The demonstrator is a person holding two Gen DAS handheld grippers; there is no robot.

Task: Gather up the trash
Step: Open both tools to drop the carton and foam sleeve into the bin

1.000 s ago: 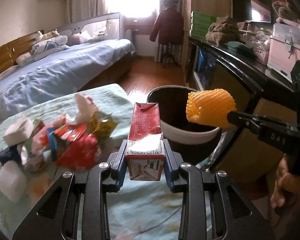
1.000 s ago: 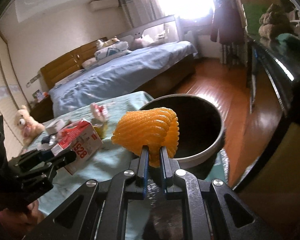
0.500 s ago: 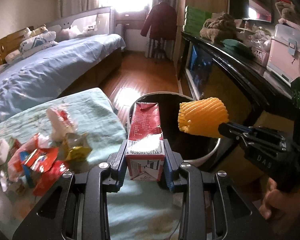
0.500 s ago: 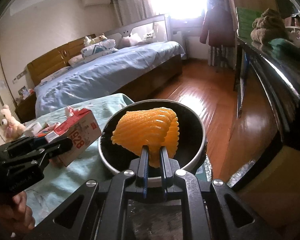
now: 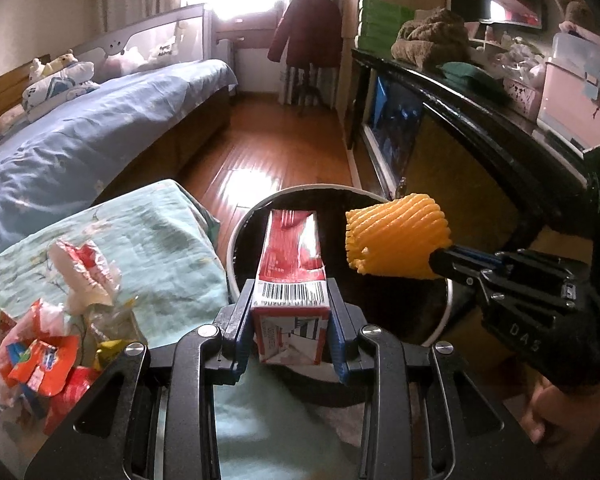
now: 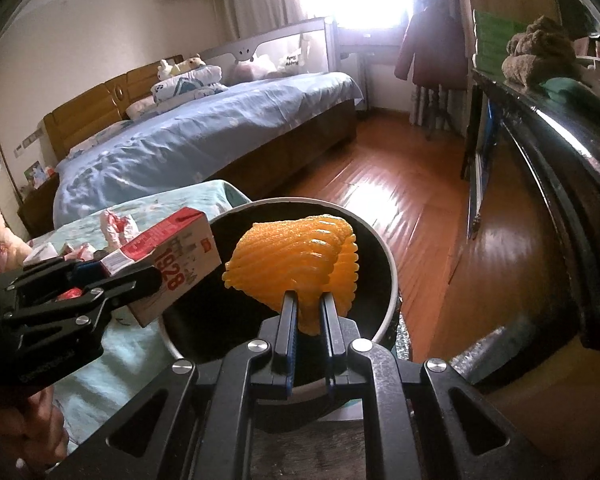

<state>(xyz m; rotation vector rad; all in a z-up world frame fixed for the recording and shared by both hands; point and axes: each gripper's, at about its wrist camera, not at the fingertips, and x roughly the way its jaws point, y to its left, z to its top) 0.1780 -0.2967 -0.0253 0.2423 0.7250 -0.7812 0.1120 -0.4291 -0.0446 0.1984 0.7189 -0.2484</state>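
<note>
While your left gripper (image 5: pixel 290 330) clamps the base of the red-and-white carton (image 5: pixel 290 276) between its blue pads, the carton juts forward and downward along the fingers, its far end over the near-left part of the black bin (image 5: pixel 440 308). From the right wrist view the same carton (image 6: pixel 168 258) sits tilted, top end raised, over the bin's left rim (image 6: pixel 392 280), with the left gripper (image 6: pixel 112 280) reaching in from the left edge and your hand partly visible beneath it. Your right gripper (image 6: pixel 309 316) has its jaws drawn narrow, pinching the lower edge of the orange foam net sleeve (image 6: pixel 296 264); the sleeve fans out above the fingers and hangs over the bin's dark opening. In the left wrist view that sleeve (image 5: pixel 398 236) is held out from the right by the right gripper (image 5: pixel 446 258), over the bin's right half, beside the carton and not touching it. Both grippers point forward and down toward the bin. The remaining wrappers (image 5: pixel 48 352) lie heaped on the pale green cloth (image 5: pixel 160 248) left of the bin, on the surface it covers.
</note>
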